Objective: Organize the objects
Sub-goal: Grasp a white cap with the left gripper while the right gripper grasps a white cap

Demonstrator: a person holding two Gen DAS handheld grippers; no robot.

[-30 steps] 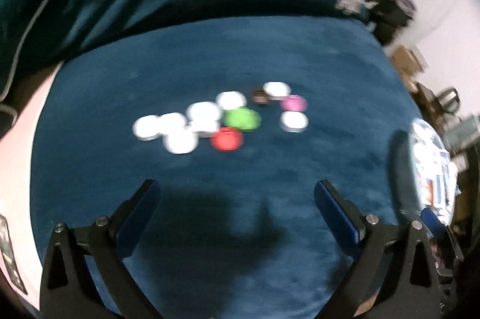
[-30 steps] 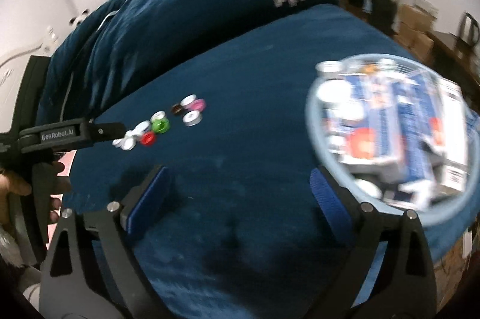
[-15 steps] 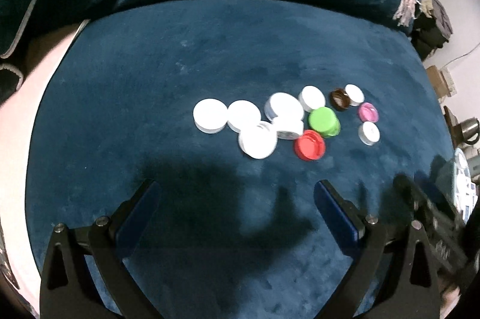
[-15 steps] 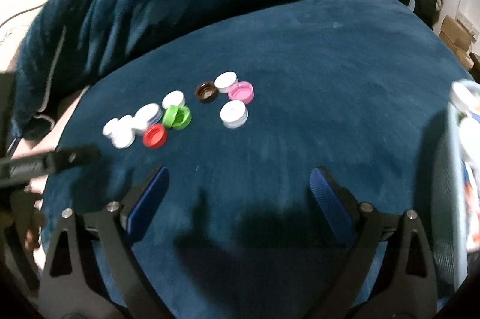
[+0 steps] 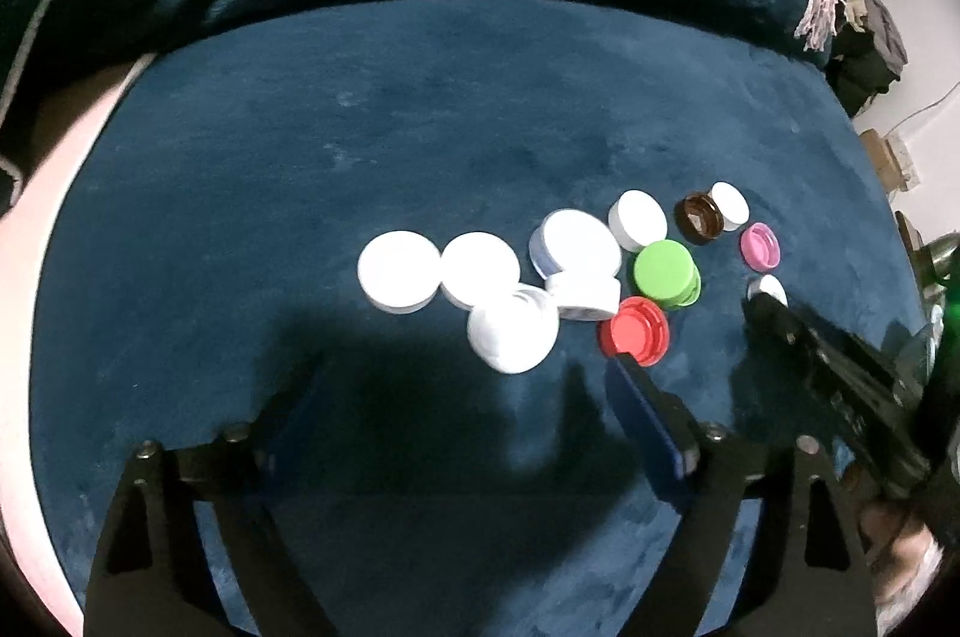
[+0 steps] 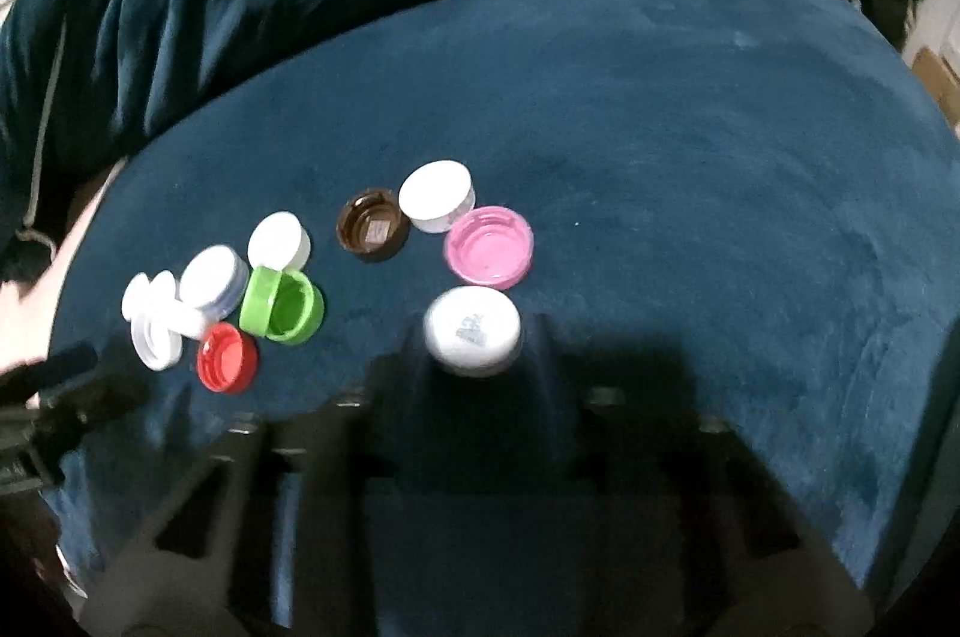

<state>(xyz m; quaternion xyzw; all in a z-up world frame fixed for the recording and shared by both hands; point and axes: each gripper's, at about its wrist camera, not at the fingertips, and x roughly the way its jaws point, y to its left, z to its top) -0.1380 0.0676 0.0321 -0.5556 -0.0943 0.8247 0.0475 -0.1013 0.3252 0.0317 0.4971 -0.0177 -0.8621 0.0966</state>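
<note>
A scatter of bottle caps lay on the blue plush cover (image 5: pixel 420 127), with a heaped fold of the same fabric behind it. The right hand-held gripper (image 6: pixel 474 337) was clenched on the white printed cap (image 6: pixel 471 328). Its jaws had just been closing, and their blurred fingers stood tight against that cap's two sides. The cap sat at the near right of the group, just below the pink cap (image 6: pixel 489 247) (open side up). The brown cap (image 6: pixel 373 232) and a plain white cap (image 6: pixel 436 196) were beyond it.

The left hand-held gripper (image 5: pixel 465 379) was released. Its jaws had just been closing a little but stood wide, pressing on nothing. Its right finger (image 5: pixel 645 409) reached close to the red cap (image 5: pixel 636 328), though whether they touched I cannot tell. The left finger was a dark blur. Ahead of that gripper lay the large white cap (image 5: pixel 513 331), partly overlapping another white one. The green cap (image 5: pixel 666 274) lay just beyond the red one, and two more white caps lay farther left (image 5: pixel 399 277).
</note>
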